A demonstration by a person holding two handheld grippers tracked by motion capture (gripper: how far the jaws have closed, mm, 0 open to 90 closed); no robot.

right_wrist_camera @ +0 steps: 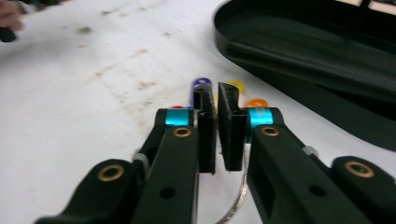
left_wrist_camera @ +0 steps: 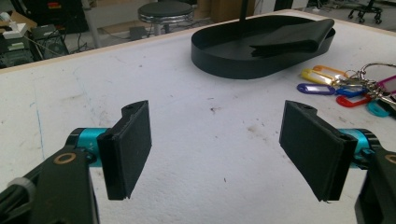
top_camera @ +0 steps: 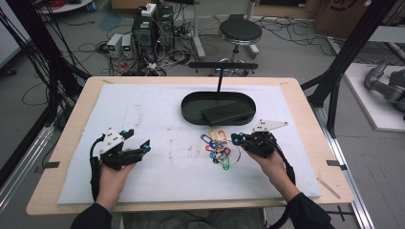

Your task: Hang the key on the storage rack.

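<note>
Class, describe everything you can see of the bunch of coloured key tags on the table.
The bunch of key tags lies flat on the white table cover, just in front of the black oval tray and apart from it. Plastic-looking tags in purple, yellow, orange, blue, red, teal and green fan out from metal rings. The right claw sits at its right edge, jaws nearly closed around a large wire ring; whether they pinch it is unclear.
</note>
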